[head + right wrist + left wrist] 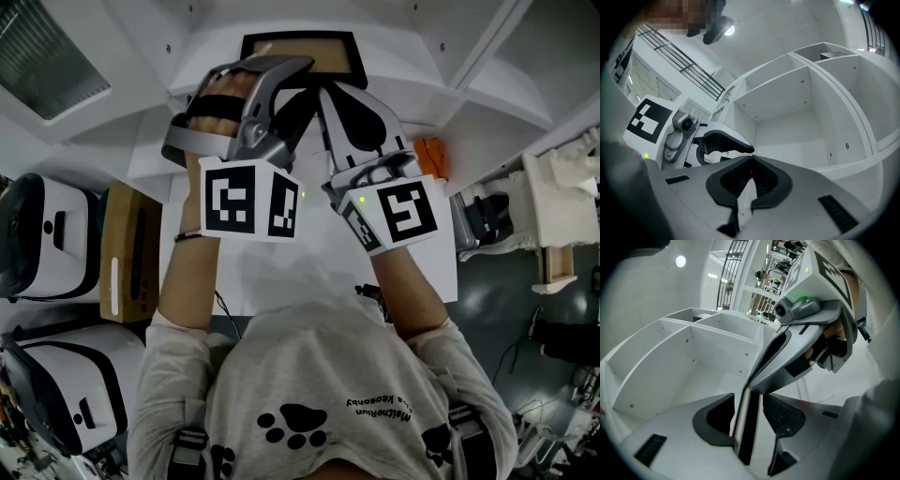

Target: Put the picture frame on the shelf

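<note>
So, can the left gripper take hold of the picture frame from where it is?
Probably yes. The edge of the picture frame stands between the open jaws of the left gripper, with a gap on one side and nothing else there.

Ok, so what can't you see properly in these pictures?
- Picture frame: in the head view the left gripper and right gripper cover its lower part. The left gripper view shows only its edge, so its picture cannot be told.
- Whether it stands on the shelf: the grippers hide its bottom in both views.
- Orange thing: head view, mostly behind the right gripper; too little shows to name it.
</note>
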A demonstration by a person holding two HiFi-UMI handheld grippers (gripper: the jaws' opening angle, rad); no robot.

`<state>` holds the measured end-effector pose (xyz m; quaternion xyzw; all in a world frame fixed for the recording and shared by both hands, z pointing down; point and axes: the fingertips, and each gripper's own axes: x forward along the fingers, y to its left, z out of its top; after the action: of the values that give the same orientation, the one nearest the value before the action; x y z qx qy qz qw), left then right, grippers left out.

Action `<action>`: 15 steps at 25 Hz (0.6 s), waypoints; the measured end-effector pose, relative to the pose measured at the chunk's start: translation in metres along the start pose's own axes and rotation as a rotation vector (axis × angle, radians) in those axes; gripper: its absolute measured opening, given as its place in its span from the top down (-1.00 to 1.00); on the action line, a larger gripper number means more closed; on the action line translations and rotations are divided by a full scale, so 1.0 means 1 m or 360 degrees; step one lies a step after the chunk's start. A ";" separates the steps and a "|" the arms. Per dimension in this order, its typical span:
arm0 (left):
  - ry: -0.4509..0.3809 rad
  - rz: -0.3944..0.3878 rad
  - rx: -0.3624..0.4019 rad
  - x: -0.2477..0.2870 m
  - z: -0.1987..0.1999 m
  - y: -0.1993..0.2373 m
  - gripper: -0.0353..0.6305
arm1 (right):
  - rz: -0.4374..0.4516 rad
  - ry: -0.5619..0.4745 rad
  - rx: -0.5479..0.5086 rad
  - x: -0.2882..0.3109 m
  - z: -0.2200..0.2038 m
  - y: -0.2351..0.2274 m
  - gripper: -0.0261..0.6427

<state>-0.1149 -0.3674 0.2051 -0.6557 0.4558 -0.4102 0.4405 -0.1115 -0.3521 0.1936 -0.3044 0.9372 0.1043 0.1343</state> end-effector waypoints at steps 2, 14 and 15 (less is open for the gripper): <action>-0.0005 0.0002 0.0012 -0.004 0.001 0.000 0.34 | -0.0005 -0.0004 -0.0003 0.000 0.001 -0.001 0.82; -0.0301 0.0181 -0.1088 -0.040 -0.009 0.010 0.81 | -0.0022 -0.0006 -0.0015 0.002 -0.002 -0.003 0.82; -0.0288 0.0169 -0.1145 -0.035 -0.015 0.007 0.82 | -0.0022 -0.0004 -0.0018 0.002 -0.002 -0.003 0.82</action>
<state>-0.1391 -0.3377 0.1978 -0.7776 0.5633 -0.1410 0.2411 -0.1114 -0.3560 0.1949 -0.3115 0.9343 0.1090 0.1346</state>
